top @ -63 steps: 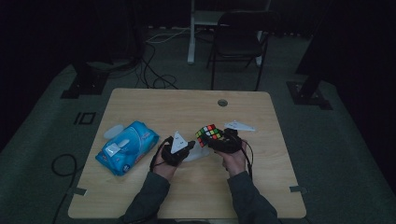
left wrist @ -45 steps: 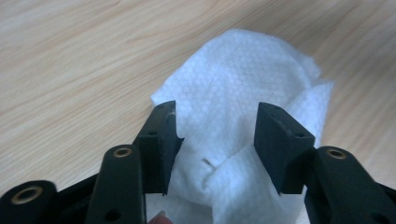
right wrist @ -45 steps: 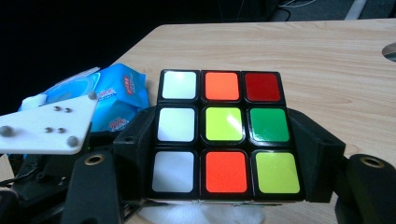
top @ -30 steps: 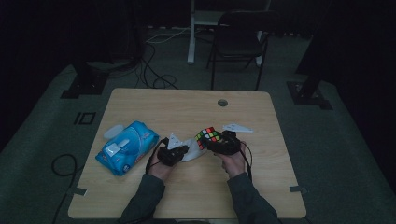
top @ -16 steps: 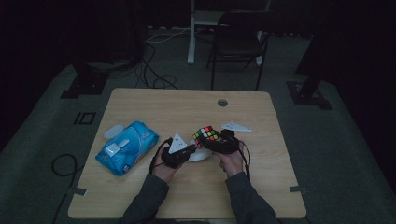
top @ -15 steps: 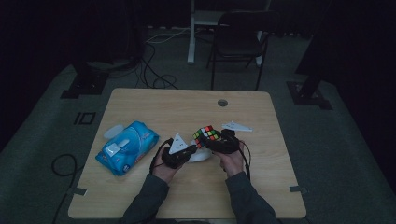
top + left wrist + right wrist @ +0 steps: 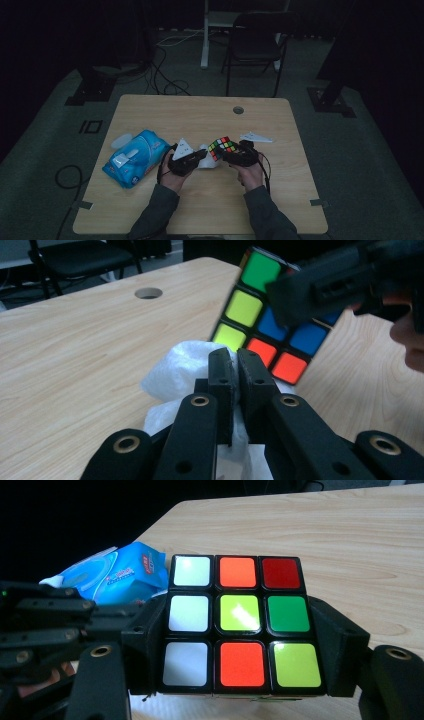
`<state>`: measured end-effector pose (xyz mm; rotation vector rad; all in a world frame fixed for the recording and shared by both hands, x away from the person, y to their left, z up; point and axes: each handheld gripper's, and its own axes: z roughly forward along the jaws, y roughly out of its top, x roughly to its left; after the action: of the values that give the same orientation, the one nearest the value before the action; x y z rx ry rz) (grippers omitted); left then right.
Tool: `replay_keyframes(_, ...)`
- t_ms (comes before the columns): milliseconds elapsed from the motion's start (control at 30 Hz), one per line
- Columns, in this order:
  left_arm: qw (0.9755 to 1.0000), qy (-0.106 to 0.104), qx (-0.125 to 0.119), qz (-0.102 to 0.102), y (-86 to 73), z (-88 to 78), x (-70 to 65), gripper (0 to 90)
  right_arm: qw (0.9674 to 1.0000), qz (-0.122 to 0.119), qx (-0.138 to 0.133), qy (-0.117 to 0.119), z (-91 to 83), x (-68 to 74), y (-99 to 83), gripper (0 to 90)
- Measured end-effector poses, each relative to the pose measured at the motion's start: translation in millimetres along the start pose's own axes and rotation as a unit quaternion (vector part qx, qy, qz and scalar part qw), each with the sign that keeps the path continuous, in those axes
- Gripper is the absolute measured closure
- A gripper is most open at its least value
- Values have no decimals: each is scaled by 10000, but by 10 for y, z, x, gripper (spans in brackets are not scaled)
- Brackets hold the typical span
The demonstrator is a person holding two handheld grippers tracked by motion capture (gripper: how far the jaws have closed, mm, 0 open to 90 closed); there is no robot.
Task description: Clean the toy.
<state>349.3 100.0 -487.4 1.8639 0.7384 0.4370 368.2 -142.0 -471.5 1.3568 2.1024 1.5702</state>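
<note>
A scrambled Rubik's cube (image 7: 223, 146) is held just above the table's middle, with my right gripper (image 7: 226, 153) shut on it. In the right gripper view the jaws clamp the cube (image 7: 240, 610) on its left and right sides, white, orange, red and green stickers facing the camera. My left gripper (image 7: 202, 155) is shut on a crumpled white wipe (image 7: 208, 161). In the left gripper view the closed jaws pinch the wipe (image 7: 180, 365) just below and in front of the cube (image 7: 260, 310).
A blue pack of wet wipes (image 7: 134, 157) lies at the table's left, with a small pale piece (image 7: 120, 141) beside it. A cable hole (image 7: 238, 109) is in the tabletop's far part. A chair (image 7: 257, 45) and floor cables (image 7: 165, 75) are beyond the table.
My left gripper has lifted slightly with the wipe and come closer to the cube. The right gripper and the cube have kept still.
</note>
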Motion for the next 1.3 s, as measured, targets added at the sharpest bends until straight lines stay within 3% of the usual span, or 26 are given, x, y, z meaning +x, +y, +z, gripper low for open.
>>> replay_keyframes(200, 9997, 16, -153, -173, 10, -29, 45, 868, 9999, 134, 6, 104, 13, -10, -17, 339)
replay_keyframes(500, 9997, -251, 20, -26, -44, 45, -77, 867, 9995, 256, -122, 143, 6, -22, 42, 338)
replay_keyframes(733, 9993, -361, 5, 22, -64, 28, -132, 867, 9996, 239, -141, 73, -4, -46, 57, 338)
replay_keyframes(1000, 9999, -68, -33, -76, -66, -75, -4, 866, 9997, -51, -40, -226, -21, -66, 13, 338)
replay_keyframes(1233, 9996, 228, 114, -155, -131, -109, 99, 864, 9964, -509, 56, -668, -18, -58, -32, 338)
replay_keyframes(1300, 9992, 308, 180, -162, -149, -111, 122, 864, 9960, -556, 68, -700, -18, -58, -38, 338)
